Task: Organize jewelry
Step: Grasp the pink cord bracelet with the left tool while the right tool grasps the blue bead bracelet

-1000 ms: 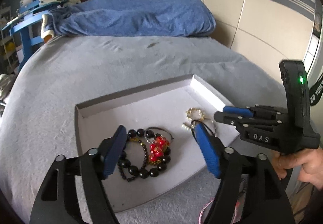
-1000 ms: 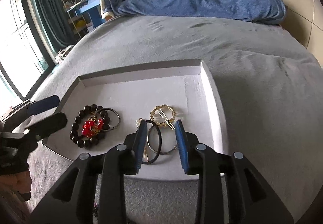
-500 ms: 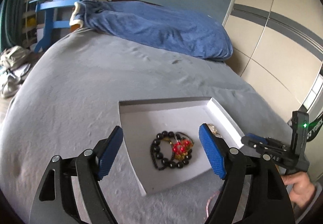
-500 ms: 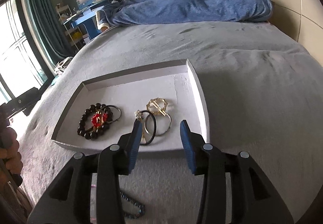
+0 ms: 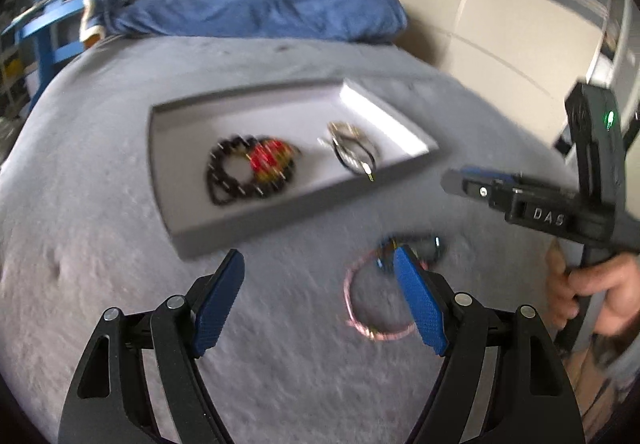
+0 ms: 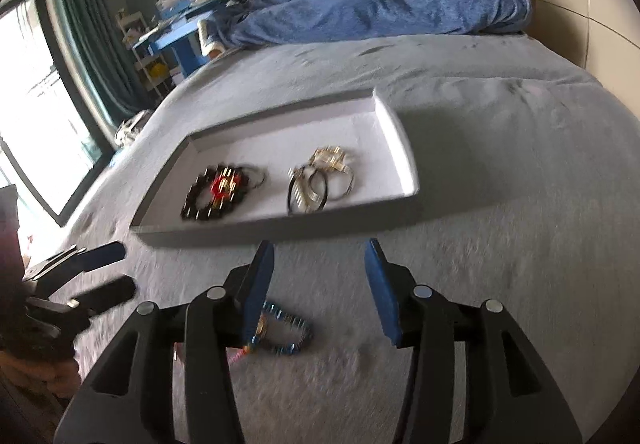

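Left wrist: tray [image 5: 280, 216] (jewelry inside)

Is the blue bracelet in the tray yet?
No. In the right wrist view the blue bracelet lies on the grey bedspread, in front of the tray, by the right gripper.

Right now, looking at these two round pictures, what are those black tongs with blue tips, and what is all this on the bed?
They are hand-held grippers, not a robot: a person's hand grips each. A camera on each looks along its fingers, so one picture comes from the left gripper, the other from the right gripper.

On the grey bed sits a shallow tray holding a black bead bracelet with red beads and a pile of gold and dark rings. In front of the tray lie a pink loop and a blue bead bracelet.

Nothing is held: the left fingers are closing, the right opening, both empty.
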### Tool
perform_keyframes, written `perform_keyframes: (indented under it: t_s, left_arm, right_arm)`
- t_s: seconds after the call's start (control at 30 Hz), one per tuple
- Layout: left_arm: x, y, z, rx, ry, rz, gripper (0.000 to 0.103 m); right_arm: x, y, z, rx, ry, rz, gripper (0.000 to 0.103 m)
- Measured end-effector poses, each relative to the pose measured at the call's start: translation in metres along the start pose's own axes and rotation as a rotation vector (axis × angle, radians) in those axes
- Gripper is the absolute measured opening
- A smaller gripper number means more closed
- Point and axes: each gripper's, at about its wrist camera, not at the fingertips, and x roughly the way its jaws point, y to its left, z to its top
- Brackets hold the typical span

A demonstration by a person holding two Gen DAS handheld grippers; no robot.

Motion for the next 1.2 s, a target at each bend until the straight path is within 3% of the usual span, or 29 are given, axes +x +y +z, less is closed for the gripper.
perform_keyframes:
  t_s: [0.1, 0.23, 0.27, 0.4, 0.47, 0.63, 0.8, 0.97, 1.13, 1.2]
  left_arm:
    - [0.011, -0.01, -0.007, 0.051, 0.041, -0.011, 0.06]
    - [0.026, -0.02, -0.016, 0.109, 0.093, 0.001, 0.054]
    - [0.03, -0.023, -0.019, 0.127, 0.106, 0.006, 0.049]
    - [0.037, -0.028, -0.026, 0.19, 0.119, 0.067, 0.011]
    - [0.035, -0.025, -0.025, 0.194, 0.112, 0.085, 0.003]
    - [0.029, -0.011, -0.023, 0.159, 0.101, 0.124, 0.003]
    - [0.023, 0.01, -0.02, 0.089, 0.089, 0.187, 0.003]
    - [0.016, 0.032, -0.016, 0.004, 0.081, 0.201, 0.003]
    - [0.018, 0.03, -0.017, -0.012, 0.089, 0.15, 0.003]
    - [0.019, 0.026, -0.017, -0.003, 0.088, 0.143, 0.015]
  right_arm:
    - [0.001, 0.005, -0.007, -0.005, 0.011, 0.002, 0.047]
    - [0.006, 0.007, -0.009, -0.006, 0.027, -0.002, 0.047]
    - [0.007, 0.007, -0.011, -0.006, 0.032, -0.003, 0.047]
    - [0.016, 0.012, -0.021, -0.032, 0.071, -0.01, 0.047]
    - [0.022, 0.016, -0.026, -0.055, 0.092, -0.015, 0.047]
    - [0.031, 0.026, -0.032, -0.117, 0.121, -0.023, 0.042]
    - [0.035, 0.022, -0.033, -0.123, 0.133, -0.041, 0.008]
    - [0.028, 0.011, -0.03, -0.08, 0.097, -0.056, 0.005]
    - [0.023, 0.0, -0.027, -0.031, 0.085, -0.056, 0.005]
    - [0.024, -0.002, -0.027, -0.02, 0.092, -0.052, 0.005]
